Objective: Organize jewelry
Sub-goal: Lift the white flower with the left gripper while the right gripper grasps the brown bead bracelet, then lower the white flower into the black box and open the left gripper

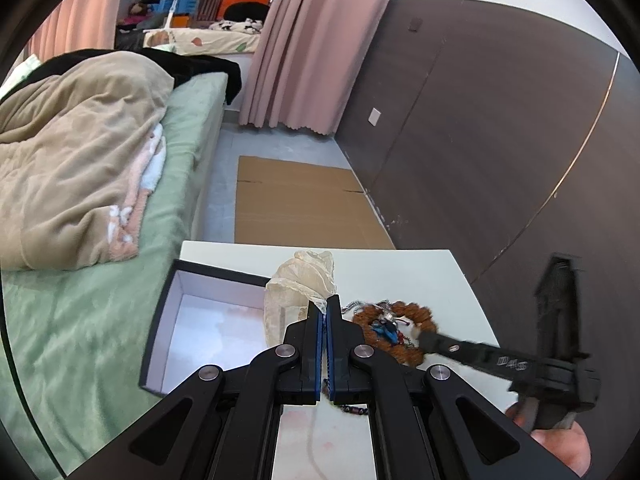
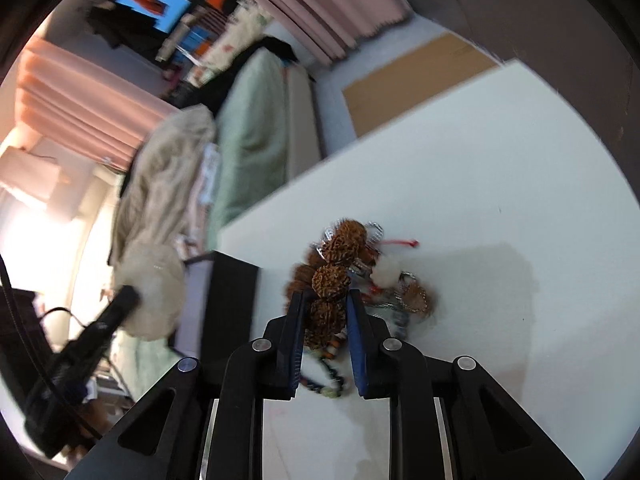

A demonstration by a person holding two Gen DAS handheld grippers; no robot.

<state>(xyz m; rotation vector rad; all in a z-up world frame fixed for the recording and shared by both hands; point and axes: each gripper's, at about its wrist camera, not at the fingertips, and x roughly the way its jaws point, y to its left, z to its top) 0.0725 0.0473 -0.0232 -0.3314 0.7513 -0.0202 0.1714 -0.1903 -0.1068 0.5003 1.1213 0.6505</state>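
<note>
We see a white rectangular table (image 1: 420, 272) standing beside a bed with a green cover (image 1: 72, 320). On the table lies a heap of jewelry: a bracelet of big brown wrinkled seed beads (image 2: 332, 280), some silver chains (image 2: 374, 230) and a thin string of small dark beads (image 2: 328, 384).

The left gripper (image 1: 323, 306) has its blue-lined jaws pressed together on the thin edge of a cream translucent fabric pouch (image 1: 300, 284). The pouch stands up from the table, next to an open black cardboard box with a white inside (image 1: 208, 320), which lies at the table's left side.

The right gripper (image 2: 324, 300) is over the heap. Its jaws are narrow, and one brown bead of the bracelet sits between the two blue pads; the pads seem to touch it on both sides, so we read it as pinching the bracelet. The bracelet is still in the heap on the table, close right of the pouch.

On the floor beyond the table lies a flat brown cardboard sheet (image 1: 296, 204).
</note>
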